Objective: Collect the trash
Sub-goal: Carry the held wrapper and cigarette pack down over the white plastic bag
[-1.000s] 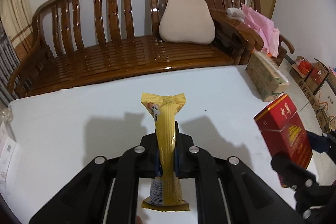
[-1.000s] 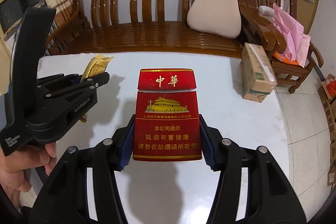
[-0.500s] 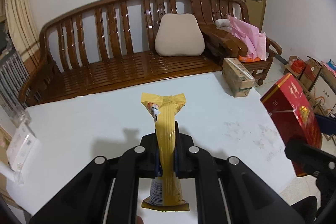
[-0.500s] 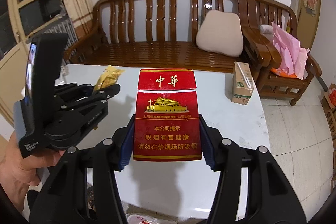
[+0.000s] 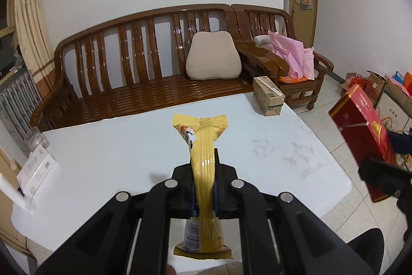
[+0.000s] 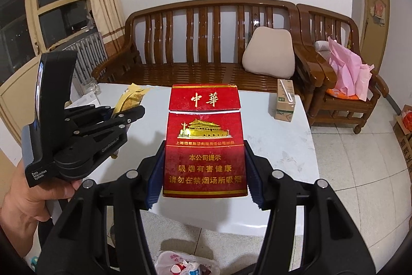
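- Far left on the white rectangular table (image 5: pixel 108 146): clear glass jar (image 5: pixel 34 138) and a small white printed box (image 5: pixel 36 169), both at the table's left edge. Not held by anything.
- Left gripper (image 5: pixel 203 193): jaws pinched nearly together on a flat yellow plastic snack wrapper (image 5: pixel 203 161). Wrapper's long axis runs along the fingers, crimped end sticking out forward, other end hanging back under the jaws. It's off the table, over the near edge.
- Person's hand (image 6: pixel 28 200) grips the left tool's handle, seen low left in the right wrist view.
- Right gripper (image 6: pixel 204 169): jaws at about mid width, blue ribbed pads pressing both side faces of a red cardboard cigarette pack with gold print (image 6: pixel 204 141). Pack upright, lid end forward, also lifted clear of the table.
- Still on the table, far right corner: a small tan drink carton with attached straw (image 6: pixel 284 101), standing upright, well apart from both grippers. Probably the next pickup.
- Key relation: a white plastic bag holding scraps (image 6: pixel 185 263) sits on the floor below the table's near edge, directly under the right gripper. The right tool looks nearer; the left one is off to its side.
- My read: both loads go to that bag. The pack should fall about straight down; the wrapper needs moving across first, and being light, may flutter wide.
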A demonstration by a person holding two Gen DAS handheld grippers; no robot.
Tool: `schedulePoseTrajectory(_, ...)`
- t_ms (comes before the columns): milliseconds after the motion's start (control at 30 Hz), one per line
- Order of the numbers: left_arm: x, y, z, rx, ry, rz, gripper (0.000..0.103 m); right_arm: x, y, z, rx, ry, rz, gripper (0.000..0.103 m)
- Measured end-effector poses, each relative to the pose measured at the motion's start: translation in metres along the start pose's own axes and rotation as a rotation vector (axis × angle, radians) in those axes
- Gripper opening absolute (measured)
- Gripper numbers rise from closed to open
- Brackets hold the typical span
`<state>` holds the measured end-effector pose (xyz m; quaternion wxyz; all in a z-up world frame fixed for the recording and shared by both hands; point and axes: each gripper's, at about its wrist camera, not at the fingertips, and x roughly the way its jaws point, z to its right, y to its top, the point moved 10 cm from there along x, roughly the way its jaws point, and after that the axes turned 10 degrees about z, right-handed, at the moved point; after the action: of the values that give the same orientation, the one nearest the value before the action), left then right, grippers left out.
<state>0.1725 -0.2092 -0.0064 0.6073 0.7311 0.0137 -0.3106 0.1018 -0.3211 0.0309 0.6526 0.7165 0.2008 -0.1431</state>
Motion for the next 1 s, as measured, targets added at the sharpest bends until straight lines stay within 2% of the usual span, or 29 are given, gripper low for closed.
schedulePoseTrajectory(267,-0.053,-0.029,0.002,-0.053,-0.023,0.024,0.010,-0.049,-0.020,-0.008,-0.023,0.002,0.055,0.053)
schedulePoseTrajectory(500,-0.087,-0.081,0.011,-0.033,-0.014,0.015,0.010,-0.071,-0.056,-0.019,-0.043,0.006,0.045,0.053)
schedulePoseTrajectory(567,-0.090,-0.105,0.015,-0.015,-0.008,-0.005,0.010,-0.073,-0.070,-0.022,-0.054,0.002,0.031,0.053)
schedulePoseTrajectory(733,-0.086,-0.163,0.024,-0.056,-0.029,-0.089,0.010,-0.070,-0.112,-0.028,-0.024,0.008,-0.029,0.053)
schedulePoseTrajectory(1000,-0.064,-0.255,0.034,-0.110,-0.032,-0.235,0.010,-0.046,-0.196,-0.037,0.031,0.002,-0.169,0.053)
